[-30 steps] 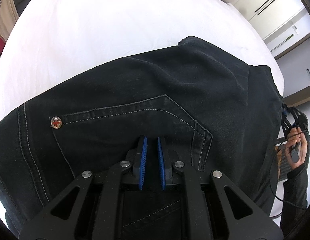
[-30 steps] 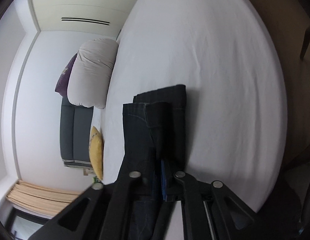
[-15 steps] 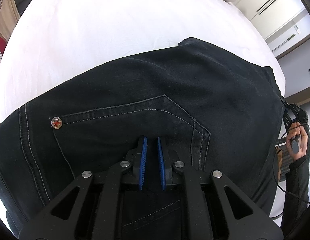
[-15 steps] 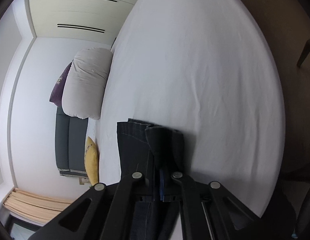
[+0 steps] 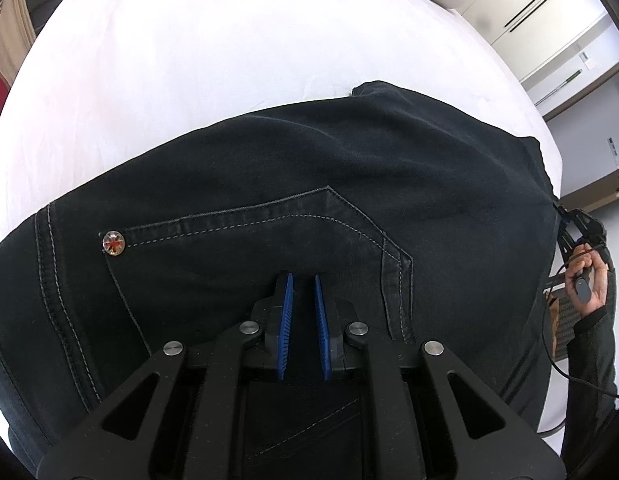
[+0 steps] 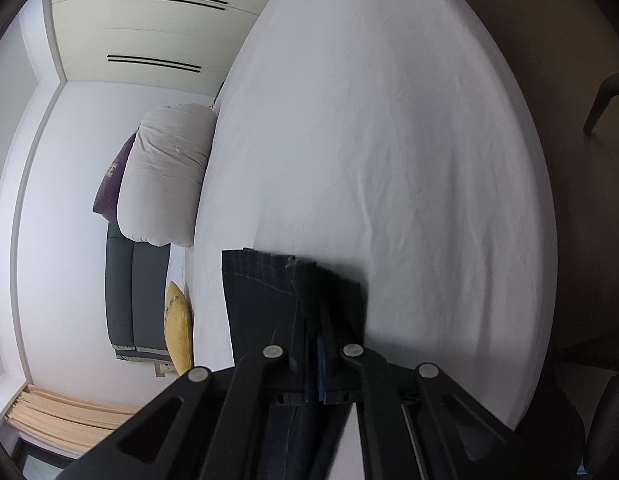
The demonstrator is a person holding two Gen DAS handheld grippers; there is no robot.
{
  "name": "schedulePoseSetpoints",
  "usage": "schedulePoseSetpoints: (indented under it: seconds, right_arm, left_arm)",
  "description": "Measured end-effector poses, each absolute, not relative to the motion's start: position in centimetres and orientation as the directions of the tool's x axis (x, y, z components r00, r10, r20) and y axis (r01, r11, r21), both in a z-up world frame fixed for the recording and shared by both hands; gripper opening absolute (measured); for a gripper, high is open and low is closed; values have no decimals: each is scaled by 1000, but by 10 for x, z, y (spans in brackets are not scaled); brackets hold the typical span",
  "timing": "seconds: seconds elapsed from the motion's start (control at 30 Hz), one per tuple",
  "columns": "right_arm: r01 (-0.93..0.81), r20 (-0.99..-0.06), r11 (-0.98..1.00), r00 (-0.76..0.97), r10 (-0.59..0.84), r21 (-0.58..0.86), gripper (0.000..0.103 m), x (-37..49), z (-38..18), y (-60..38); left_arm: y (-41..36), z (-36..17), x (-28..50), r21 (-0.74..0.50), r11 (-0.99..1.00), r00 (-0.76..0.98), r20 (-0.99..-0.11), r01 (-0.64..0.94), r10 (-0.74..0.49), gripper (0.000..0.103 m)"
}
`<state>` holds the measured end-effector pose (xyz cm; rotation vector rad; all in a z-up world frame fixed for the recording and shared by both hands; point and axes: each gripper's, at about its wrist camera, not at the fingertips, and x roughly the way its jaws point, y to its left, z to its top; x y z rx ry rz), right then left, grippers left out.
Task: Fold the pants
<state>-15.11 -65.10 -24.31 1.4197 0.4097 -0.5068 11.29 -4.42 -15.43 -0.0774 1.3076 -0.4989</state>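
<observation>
**Both tools pinching the pants on the bed**

The left tool (image 5: 303, 280) is angling steeply down, gripping the dark pants (image 5: 309, 168) by the back pocket (image 5: 249, 248). The right tool (image 6: 315, 320) is clamping the leg hems. The pants are lying across the white bed (image 5: 189, 60); a pillow (image 6: 165, 176) is sitting beyond.

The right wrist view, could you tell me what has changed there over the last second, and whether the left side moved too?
The right gripper has closed onto the hem end of the pants, which now sits bunched closer to its fingers, less of the leg showing on the bed. The left gripper stayed put, nearly shut, over the back pocket; whether it pinches the cloth I cannot tell.
</observation>
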Motion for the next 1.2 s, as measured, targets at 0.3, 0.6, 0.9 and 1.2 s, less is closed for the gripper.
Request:
schedulePoseSetpoints:
  seconds: [0.3, 0.6, 0.9, 1.2]
  right_arm:
    - [497, -498, 78, 867, -6, 864, 2, -158, -255, -659]
    - [568, -560, 310, 819, -127, 762, 49, -182, -167, -627]
    - [372, -501, 358, 766, 402, 856, 41, -143, -174, -447]
    - [406, -500, 296, 633, 591, 865, 40, -120, -220, -364]
  left_arm:
    - [-36, -157, 109, -362, 880, 188, -884, 306, -429, 11]
    - [-8, -161, 107, -408, 864, 194, -860, 294, -472, 11]
    - [12, -153, 105, -414, 871, 193, -862, 264, -468, 11]
    - [36, -141, 93, -380, 886, 235, -865, 267, -442, 12]
